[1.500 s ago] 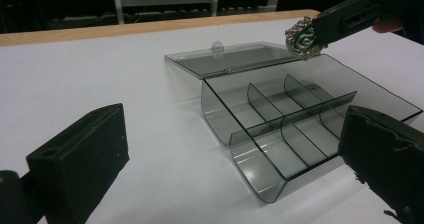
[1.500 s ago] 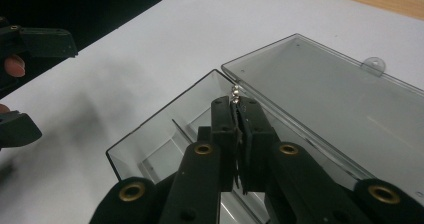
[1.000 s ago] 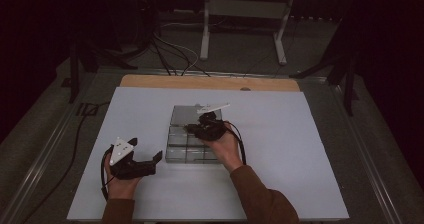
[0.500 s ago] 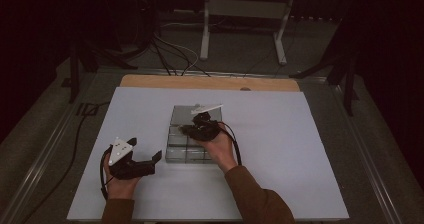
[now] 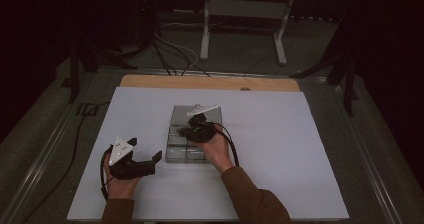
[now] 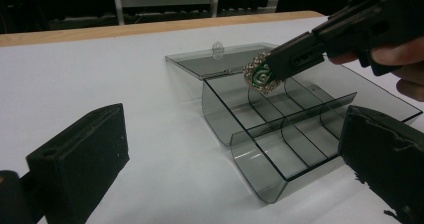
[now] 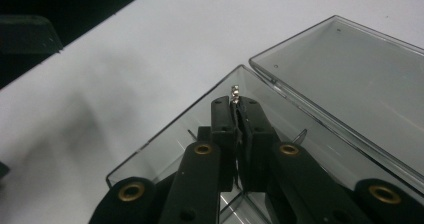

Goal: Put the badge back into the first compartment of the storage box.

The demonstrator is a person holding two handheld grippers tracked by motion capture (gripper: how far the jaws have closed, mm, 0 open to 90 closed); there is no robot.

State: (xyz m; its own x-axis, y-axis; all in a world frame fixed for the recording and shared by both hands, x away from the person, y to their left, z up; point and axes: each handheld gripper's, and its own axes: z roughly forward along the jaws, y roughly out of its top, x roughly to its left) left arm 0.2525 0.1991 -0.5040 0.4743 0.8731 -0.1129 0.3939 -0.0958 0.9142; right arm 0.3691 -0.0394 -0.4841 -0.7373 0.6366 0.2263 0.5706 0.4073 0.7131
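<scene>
Nearest me, my left claw point(image 5: 150, 161) rests low on the white tabletop point(image 5: 300, 174), its jaws spread wide apart with nothing between them, pointing toward the box from just beside its near left corner. My left hand point(image 5: 119, 186) holds it from behind.

A little farther in sits the smoky clear plastic organizer box point(image 6: 280, 134), divided into compartments by thin partitions. My right claw point(image 7: 239, 109) hangs over its left-hand compartments, jaws pressed together on a small round brooch point(image 6: 261, 75), green at the centre with a sparkling rim. The brooch is pinched edge-on at the very tips, held above the dividers and not touching the box floor.

Beyond that, the box's lid point(image 6: 220, 59) lies swung open, flat on the tabletop, hinged to the far side. A wooden strip point(image 5: 210, 82) edges the tabletop's far end.
</scene>
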